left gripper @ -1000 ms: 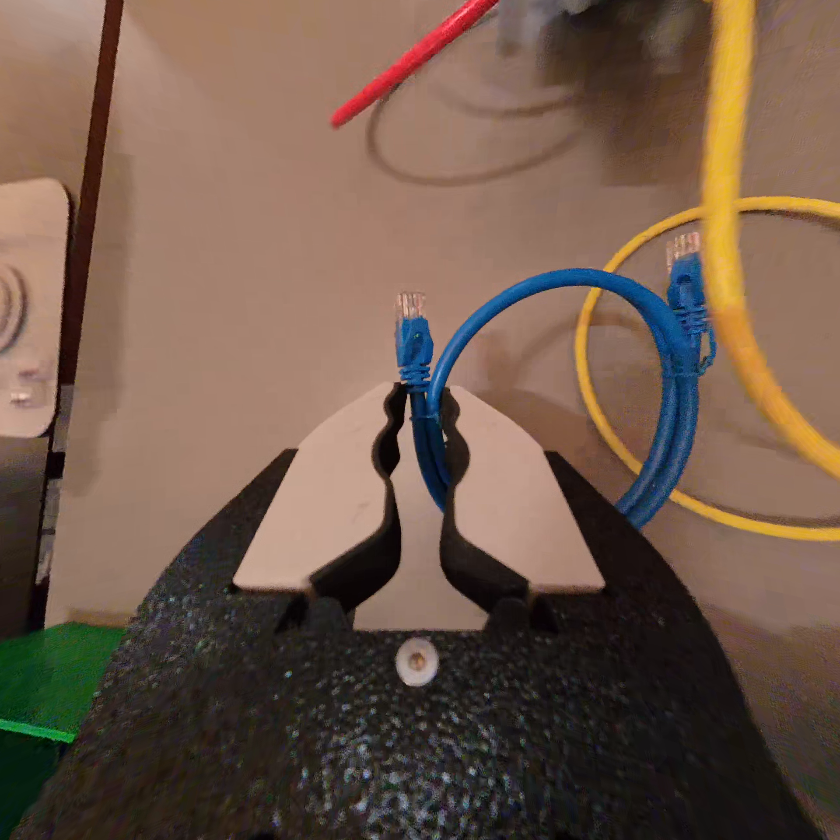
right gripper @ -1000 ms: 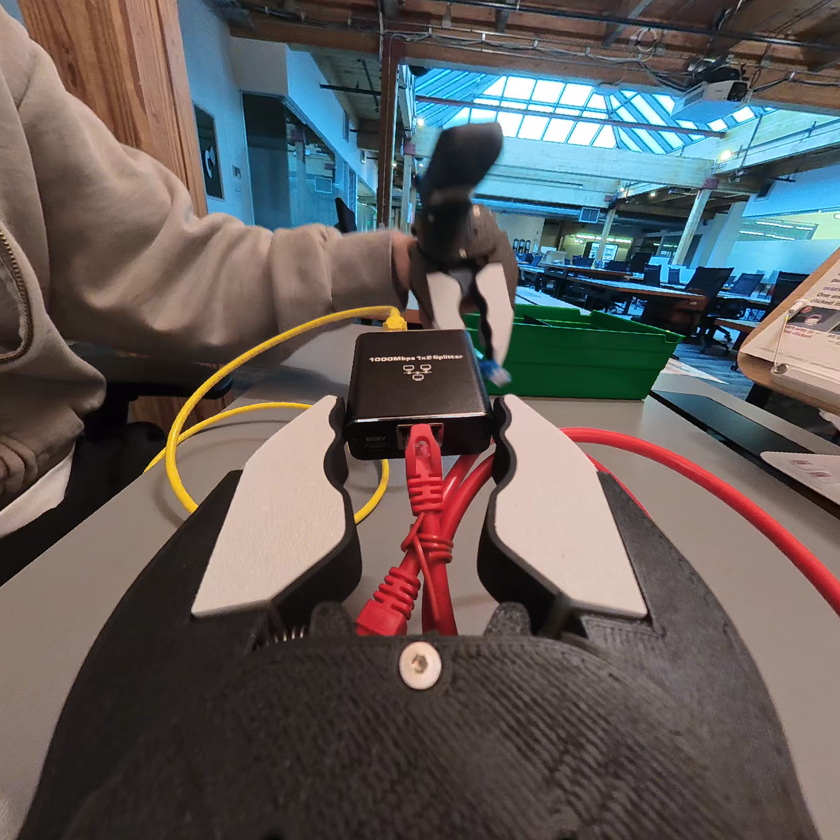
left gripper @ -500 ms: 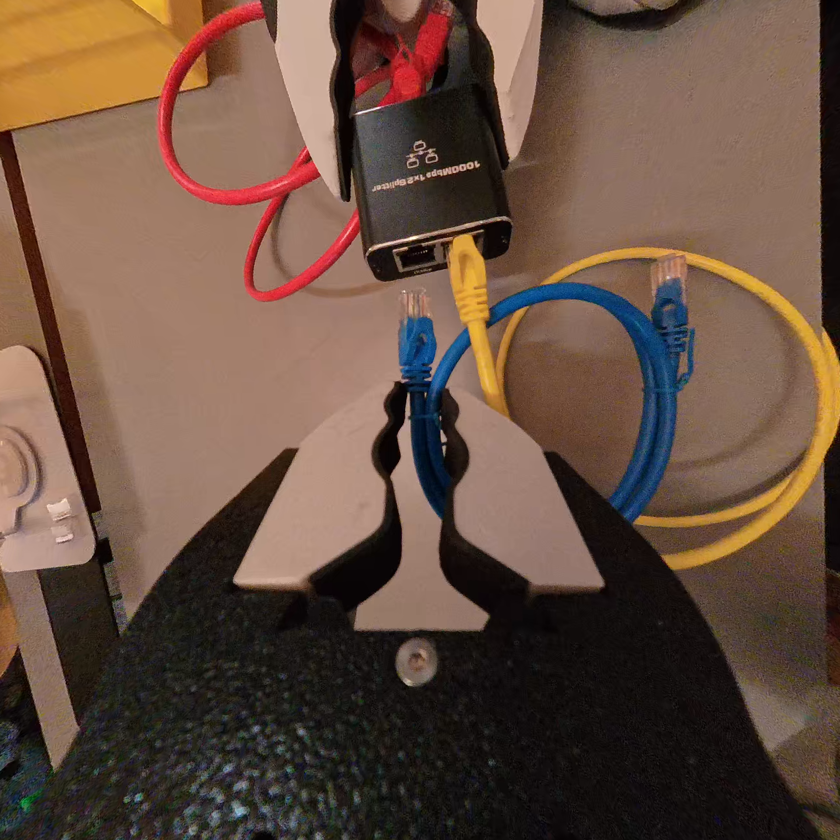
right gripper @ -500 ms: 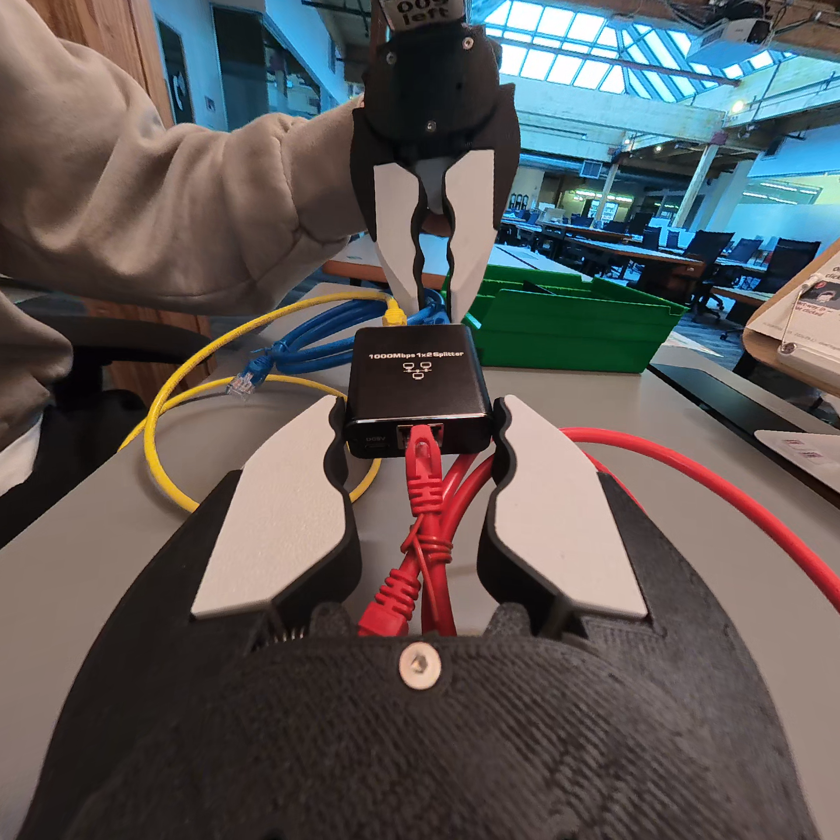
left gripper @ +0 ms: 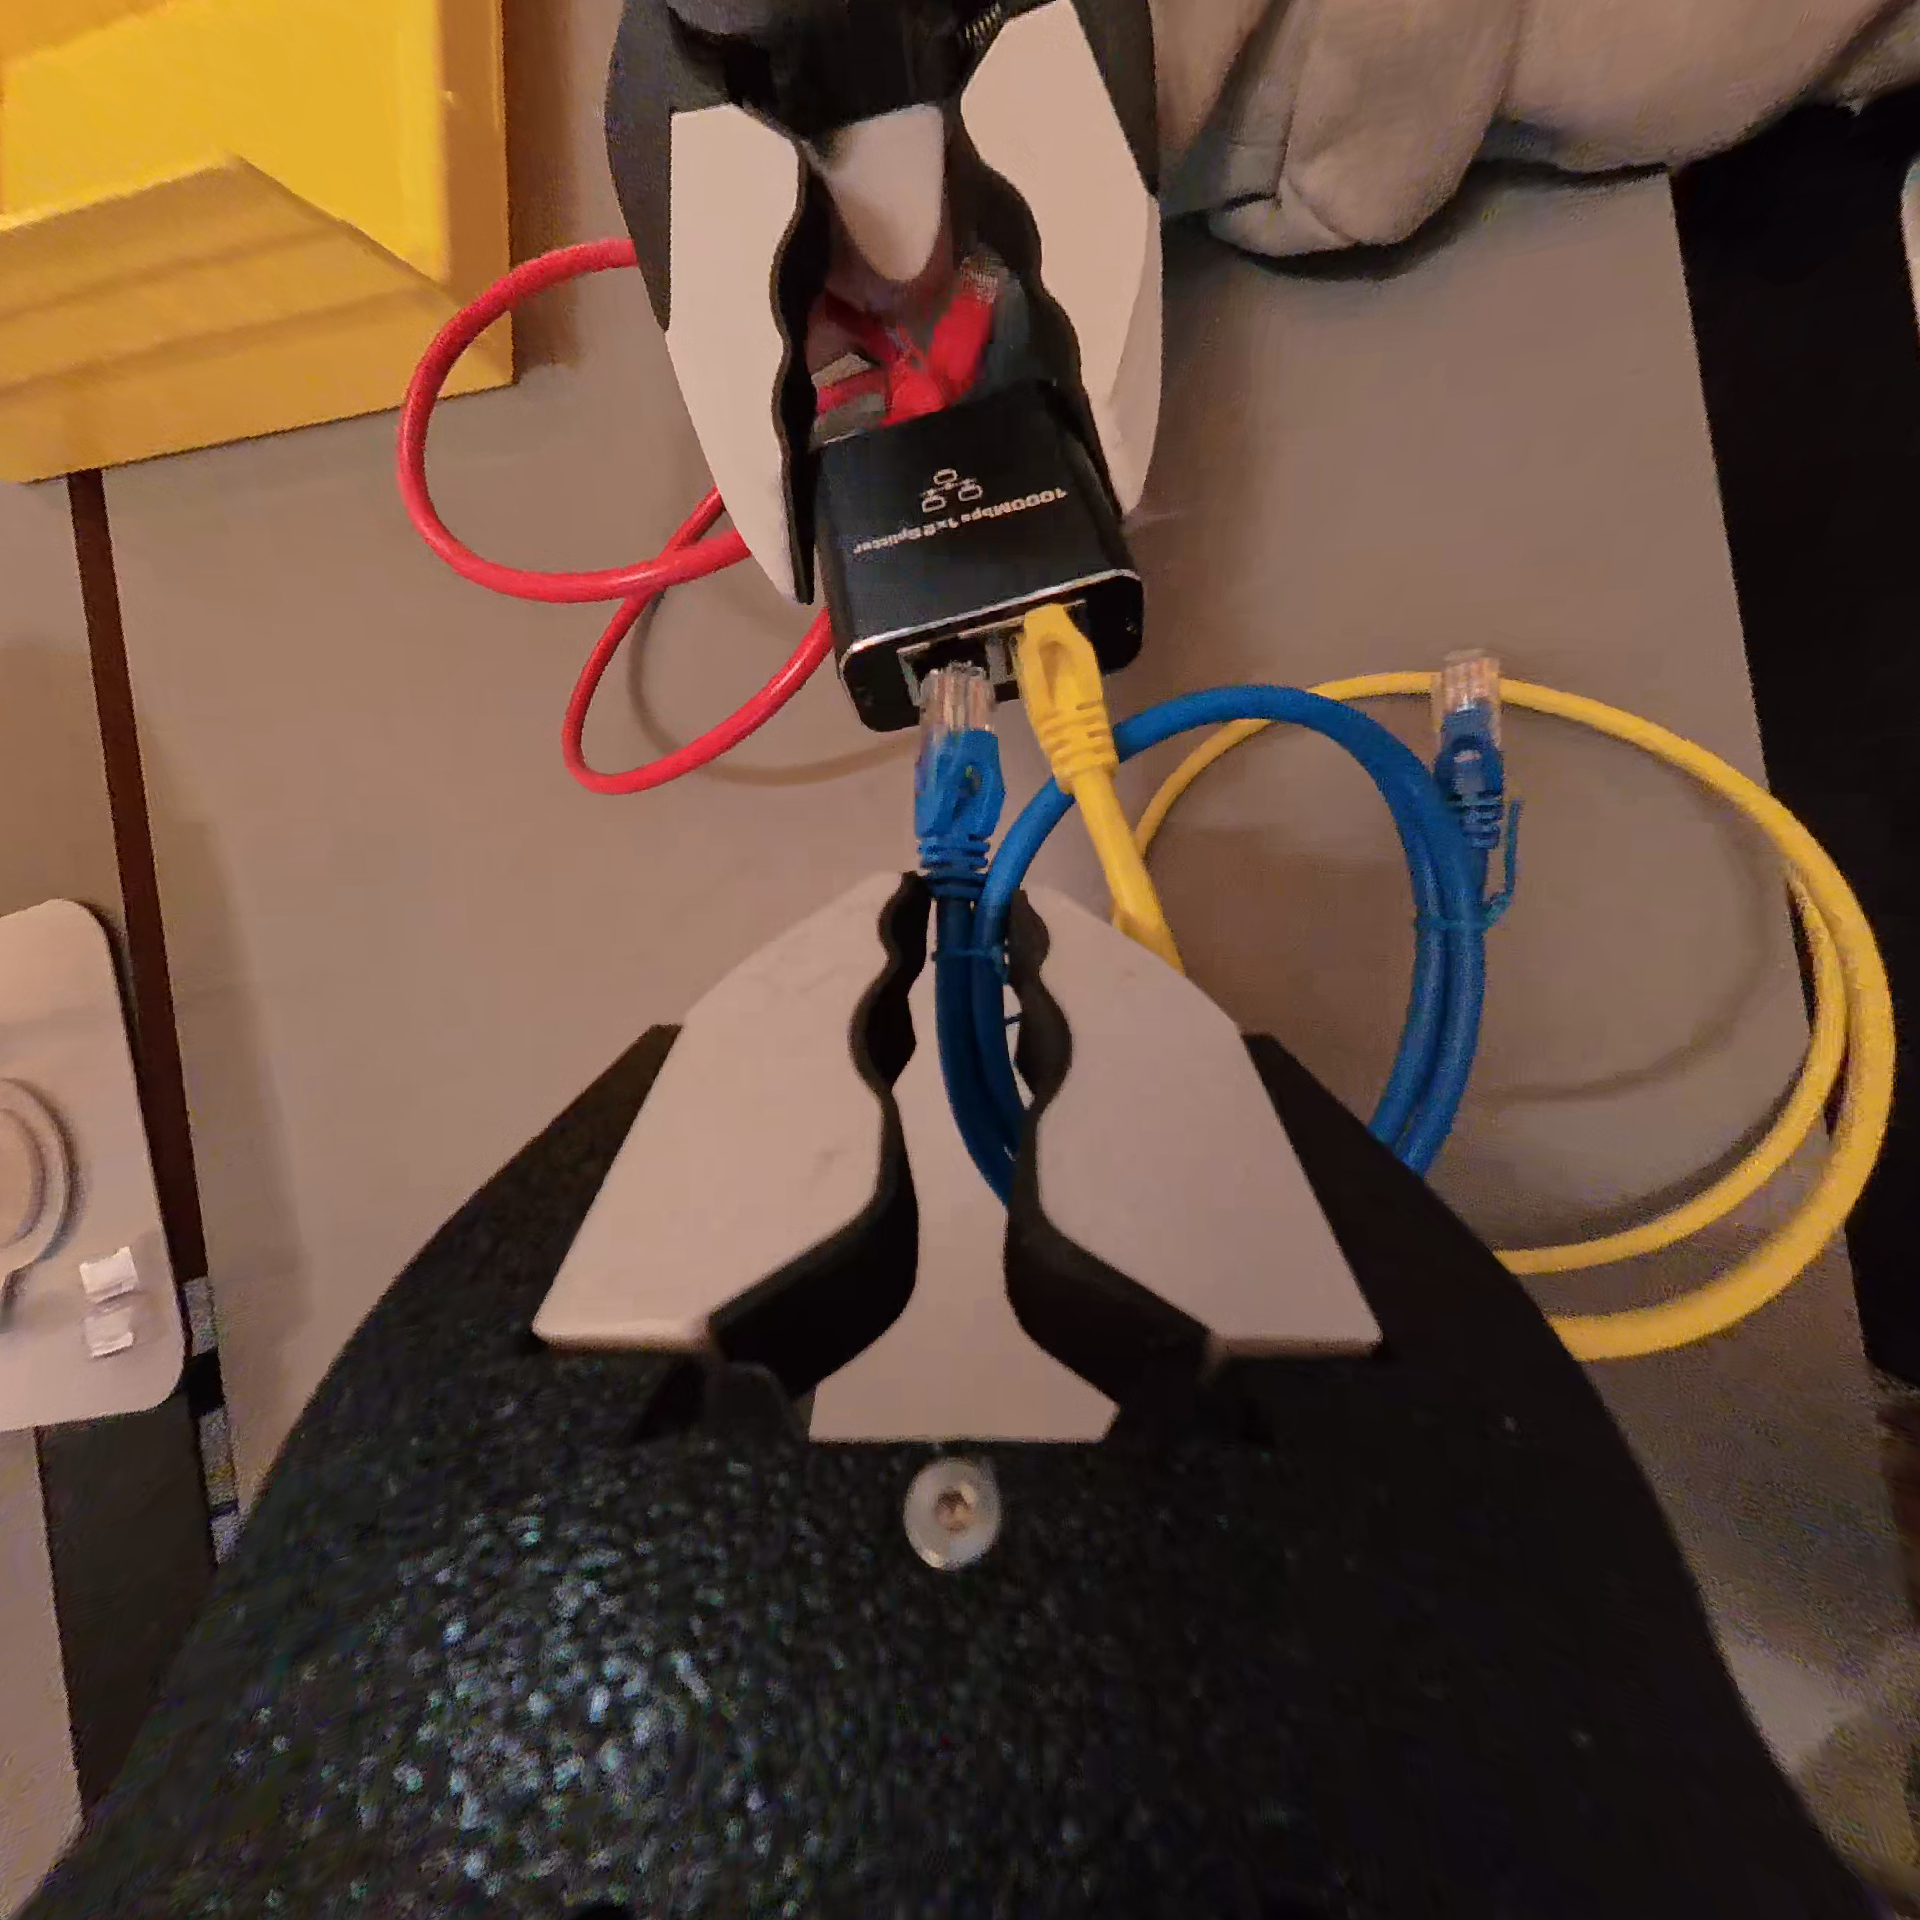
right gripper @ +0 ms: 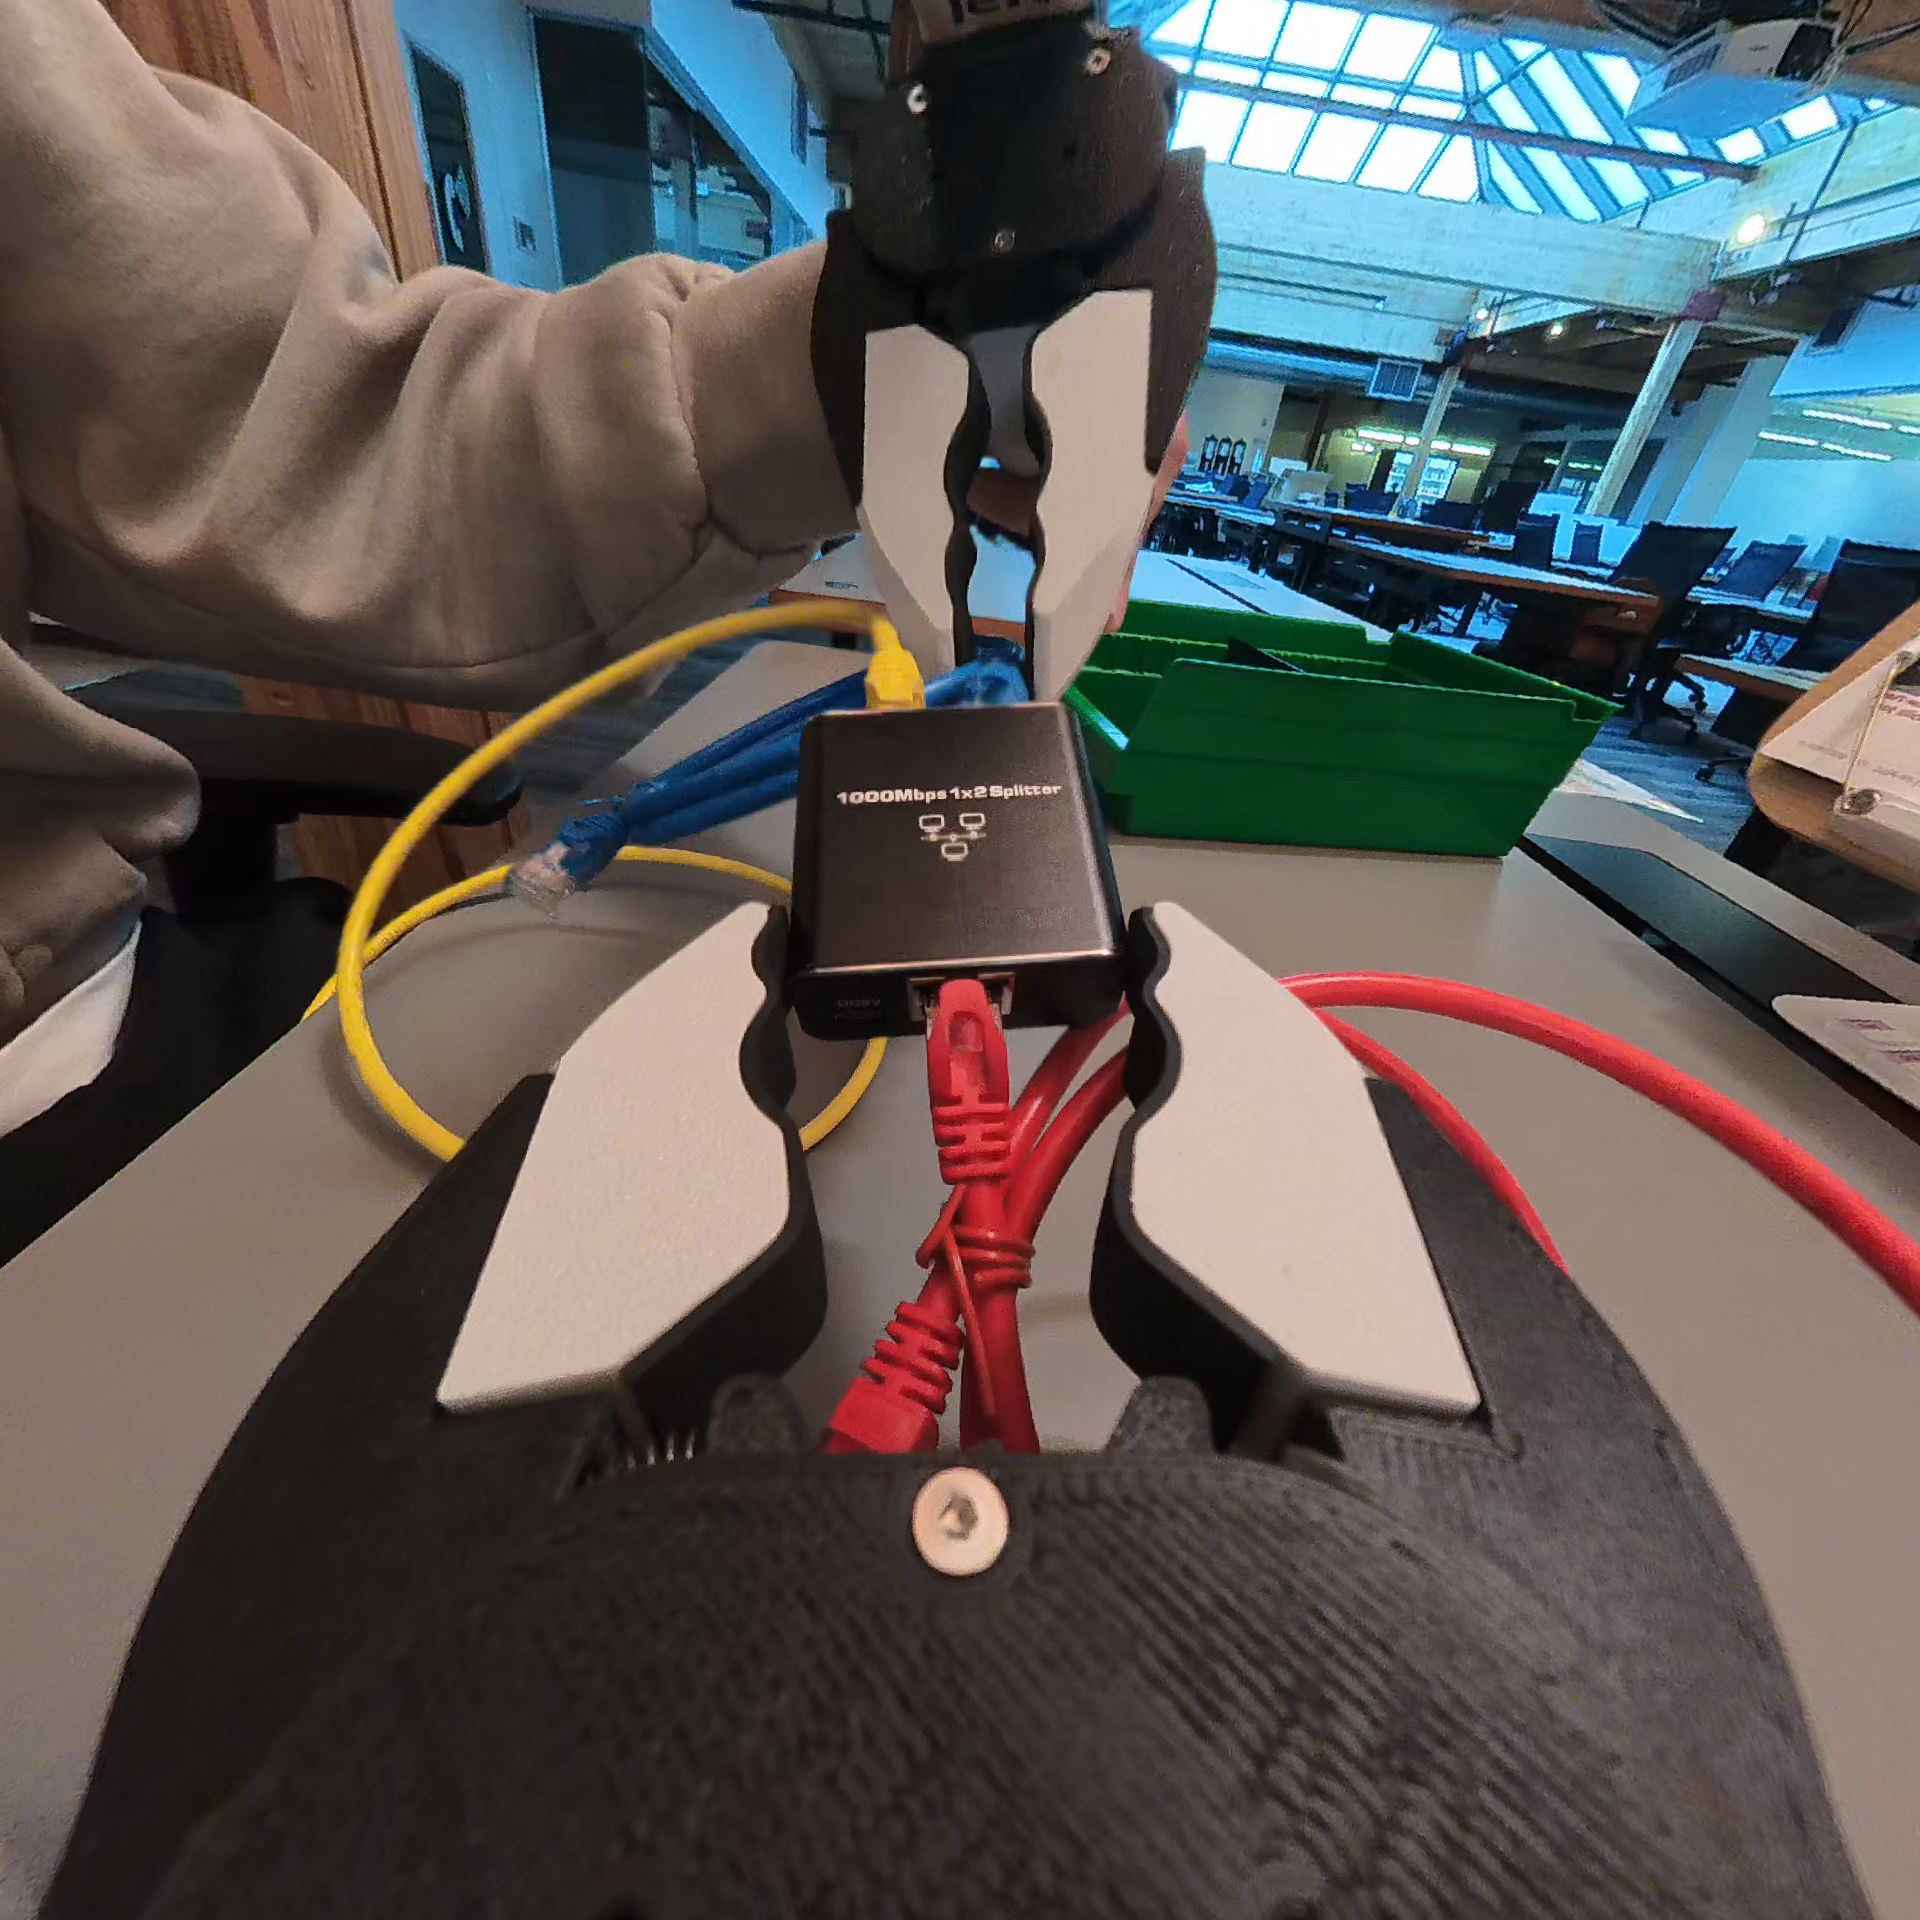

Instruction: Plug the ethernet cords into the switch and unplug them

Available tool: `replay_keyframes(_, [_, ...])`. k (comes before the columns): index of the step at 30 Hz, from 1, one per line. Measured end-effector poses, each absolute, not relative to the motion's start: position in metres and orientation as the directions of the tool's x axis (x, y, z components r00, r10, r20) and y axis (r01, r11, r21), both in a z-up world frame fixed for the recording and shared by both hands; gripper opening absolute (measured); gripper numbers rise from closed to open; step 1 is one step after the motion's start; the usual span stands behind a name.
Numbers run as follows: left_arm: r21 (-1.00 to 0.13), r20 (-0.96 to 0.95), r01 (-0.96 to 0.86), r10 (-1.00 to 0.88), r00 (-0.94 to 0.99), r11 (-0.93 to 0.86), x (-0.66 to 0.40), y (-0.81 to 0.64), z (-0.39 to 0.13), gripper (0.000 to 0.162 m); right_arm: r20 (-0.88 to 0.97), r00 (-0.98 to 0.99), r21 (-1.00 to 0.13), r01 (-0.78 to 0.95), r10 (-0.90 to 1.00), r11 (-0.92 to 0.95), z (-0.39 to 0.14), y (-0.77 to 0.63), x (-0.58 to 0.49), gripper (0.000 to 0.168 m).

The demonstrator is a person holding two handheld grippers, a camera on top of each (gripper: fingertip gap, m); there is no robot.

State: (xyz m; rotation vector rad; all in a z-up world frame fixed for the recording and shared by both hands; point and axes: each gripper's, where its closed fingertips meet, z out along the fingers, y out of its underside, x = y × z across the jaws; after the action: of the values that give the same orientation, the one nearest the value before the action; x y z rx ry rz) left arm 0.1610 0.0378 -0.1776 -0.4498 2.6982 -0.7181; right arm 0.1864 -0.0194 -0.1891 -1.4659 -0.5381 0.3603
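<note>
Switch, small black metal box (right gripper: pixel 954 852), clamped between my right tongs (right gripper: pixel 951 971) on the grey table (right gripper: pixel 1455 935) to brace it while my left tongs (left gripper: pixel 971 914), pinching the blue ethernet cord (left gripper: pixel 956 774), bring its clear plug to the free port beside the yellow cord (left gripper: pixel 1070 707).

White lettering and icon atop black switch (right gripper: pixel 954 831)

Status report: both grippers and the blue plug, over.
Left gripper shut on blue cord. Right gripper clamps switch. Blue plug at empty port; yellow plug alongside.
</note>
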Motion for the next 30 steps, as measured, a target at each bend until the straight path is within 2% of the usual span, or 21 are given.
replay_keyframes(1, [-0.529,-0.2,-0.224,-0.376,-0.905,0.819,0.161,0.037,-0.177,0.014,0.125,0.833,-0.992,0.095,0.54,0.082,-0.19,-0.019,0.186,0.063])
replay_keyframes(5, [-0.508,-0.173,-0.227,-0.357,-0.918,0.831,0.163,0.038,-0.18,0.014,0.113,0.838,-0.993,0.081,0.534,0.082,-0.188,-0.019,0.189,0.063])
replay_keyframes(11, [-0.507,-0.25,-0.19,-0.355,-0.901,0.84,0.17,0.047,-0.185,0.015,0.106,0.848,-0.993,0.066,0.52,0.096,-0.186,-0.02,0.192,0.063])
replay_keyframes(15, [-0.404,-0.242,-0.381,-0.499,-0.832,0.832,0.173,0.095,-0.217,0.016,0.111,0.84,-0.992,0.066,0.531,0.104,-0.185,-0.021,0.19,0.063])
replay_keyframes(18, [-0.362,-0.075,-0.577,-0.64,-0.765,0.732,0.16,0.12,-0.251,0.016,0.119,0.827,-0.992,0.078,0.55,0.098,-0.187,-0.022,0.187,0.063])
replay_keyframes(21, [-0.387,0.038,-0.639,-0.681,-0.731,0.665,0.15,0.117,-0.283,0.016,0.127,0.82,-0.992,0.09,0.559,0.094,-0.188,-0.022,0.185,0.063])
replay_keyframes(24, [-0.404,0.001,-0.644,-0.703,-0.711,0.65,0.151,0.123,-0.299,0.025,0.134,0.818,-0.991,0.1,0.559,0.091,-0.189,-0.022,0.184,0.063])
replay_keyframes(27, [-0.466,0.004,-0.67,-0.755,-0.655,0.578,0.156,0.13,-0.287,0.035,0.13,0.82,-0.991,0.094,0.557,0.093,-0.189,-0.022,0.184,0.063])
replay_keyframes(30, [-0.554,0.04,-0.69,-0.813,-0.581,0.466,0.165,0.135,-0.268,0.034,0.124,0.821,-0.992,0.085,0.557,0.095,-0.188,-0.022,0.185,0.063])
